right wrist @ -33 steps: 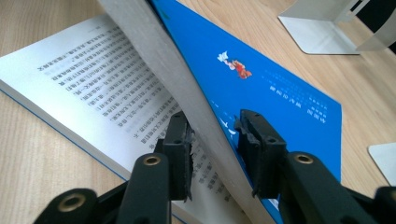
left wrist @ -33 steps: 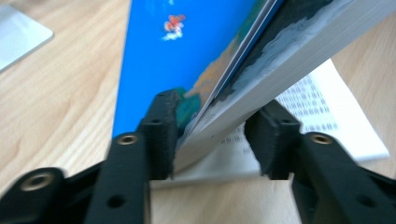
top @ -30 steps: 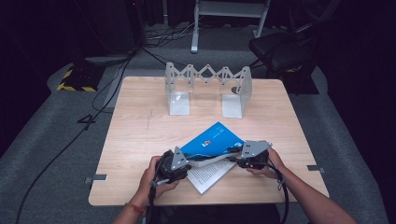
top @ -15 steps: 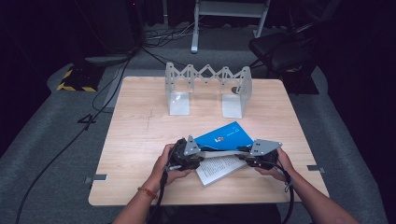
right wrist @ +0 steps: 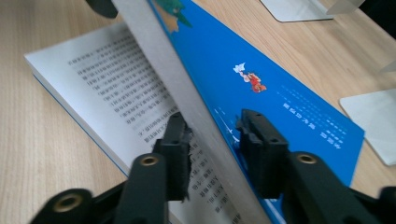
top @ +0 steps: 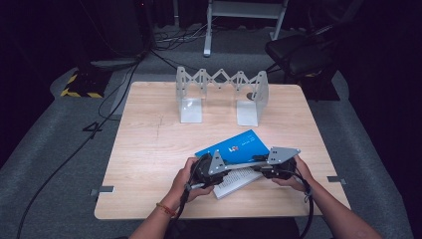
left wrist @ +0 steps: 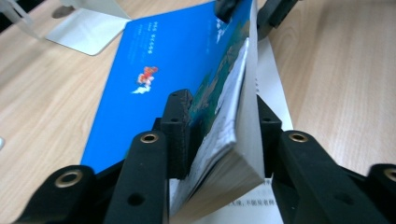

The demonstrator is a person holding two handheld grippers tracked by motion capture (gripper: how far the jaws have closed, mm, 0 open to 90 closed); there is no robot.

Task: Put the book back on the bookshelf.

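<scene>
A paperback with a blue cover lies open near the table's front edge, and its lower half of printed pages rests flat on the wood. The upper half, cover and a wad of pages, stands lifted at a slant. My left gripper has just been closing and its pads press on that wad from both sides. My right gripper straddles the same wad's edge. Its jaws have just been opening, and a gap shows at the pad on the cover side.
An expanding metal bookend rack stands at the back of the wooden table, with its two flat feet facing the book. A dark chair and cables lie on the floor beyond the table.
My left hand has moved right and slightly up, closer to the right hand. The lifted cover half of the book has shifted right with it. The right hand has stayed put.
</scene>
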